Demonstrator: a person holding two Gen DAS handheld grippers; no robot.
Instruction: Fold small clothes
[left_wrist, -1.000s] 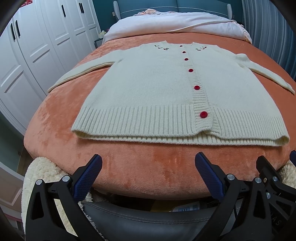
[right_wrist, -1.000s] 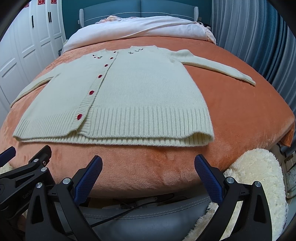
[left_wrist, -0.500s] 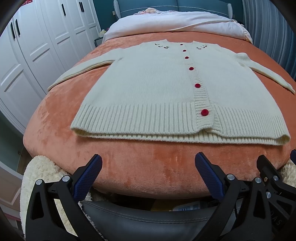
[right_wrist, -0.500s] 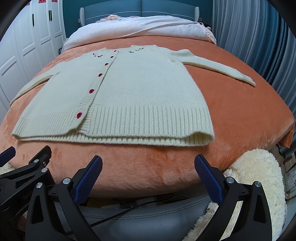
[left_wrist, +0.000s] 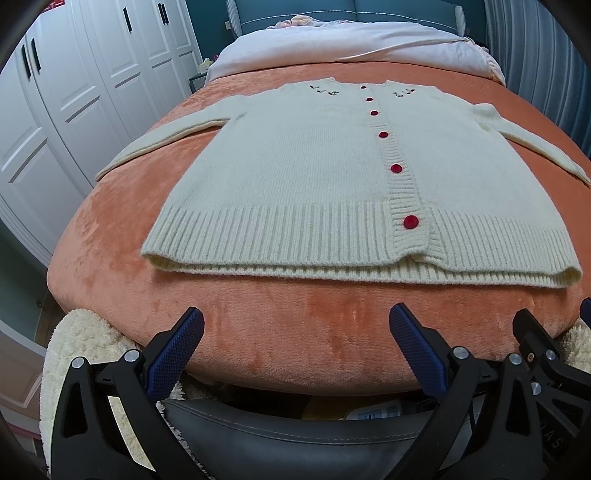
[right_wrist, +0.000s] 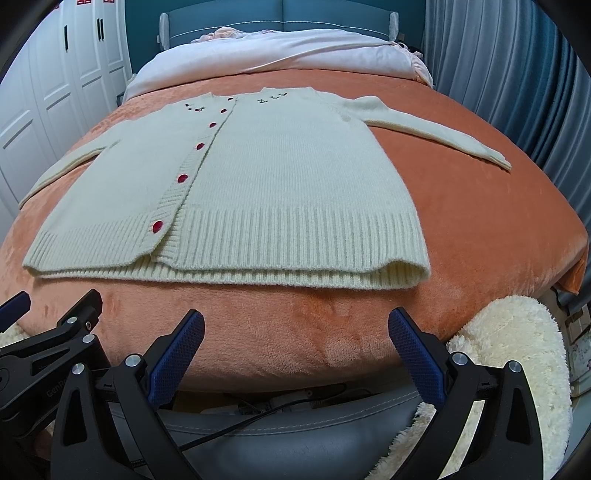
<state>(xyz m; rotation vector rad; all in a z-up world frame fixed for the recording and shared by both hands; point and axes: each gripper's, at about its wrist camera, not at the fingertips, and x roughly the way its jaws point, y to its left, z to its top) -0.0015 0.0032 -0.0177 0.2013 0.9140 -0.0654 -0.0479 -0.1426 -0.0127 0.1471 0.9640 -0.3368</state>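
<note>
A cream knitted cardigan (left_wrist: 314, 177) (right_wrist: 277, 184) with red buttons lies flat and buttoned on the orange bed cover, its sleeves spread out to both sides and its ribbed hem nearest me. My left gripper (left_wrist: 295, 328) hovers open just short of the hem, below the cardigan's left half. My right gripper (right_wrist: 295, 328) is open too, short of the hem's right half. Neither holds or touches anything. The right gripper's black frame (left_wrist: 535, 354) shows at the edge of the left wrist view, and the left one's frame (right_wrist: 55, 332) in the right wrist view.
The orange cover (right_wrist: 498, 221) spreads over a bed with white bedding (left_wrist: 351, 44) and a blue headboard behind. White wardrobe doors (left_wrist: 66, 103) stand left, blue curtains (right_wrist: 517, 74) right. Fluffy cream rugs (right_wrist: 517, 350) (left_wrist: 81, 354) lie off the bed's front corners. A grey padded edge (left_wrist: 295, 432) sits below the grippers.
Both views have crept slightly forward and up, so the cardigan's hem sits a touch higher in the frames. Both grippers stay open.
</note>
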